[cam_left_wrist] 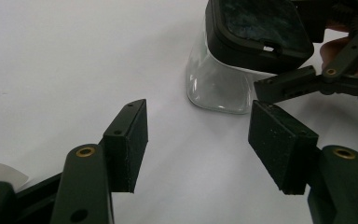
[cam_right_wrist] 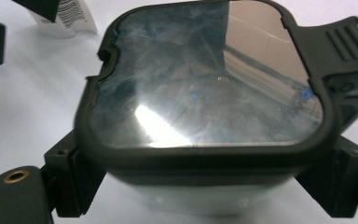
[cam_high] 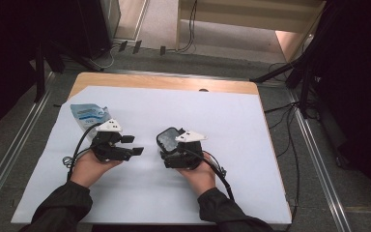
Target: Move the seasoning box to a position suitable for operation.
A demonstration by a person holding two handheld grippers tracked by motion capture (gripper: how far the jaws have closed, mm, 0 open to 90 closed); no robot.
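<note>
Your right gripper (cam_high: 170,145) is clamping clear plastic container with black snap-on lid (cam_right_wrist: 205,88), jaws pressing its two sides, container resting mid white tabletop (cam_high: 232,125). Your left gripper (cam_left_wrist: 198,140) is hovering just beside, jaws spread, holding nothing. Keep right squeeze steady; bring left jaws toward ribbed lid latch tab (cam_right_wrist: 340,46). Blue-white pouch (cam_high: 88,116) is lying far left.

Container (cam_high: 168,138): clear plastic body with rounded corners, black-rimmed lid (cam_right_wrist: 205,79) closed on top. Lid panel is glossy, dark and reflective, with a ribbed black latch tab (cam_right_wrist: 342,44) at one corner. Stands upright on the white table cover, near the middle of the table. In the left gripper view the transparent lower wall (cam_left_wrist: 216,84) shows beneath the black rim, base resting flat on the surface.
</note>
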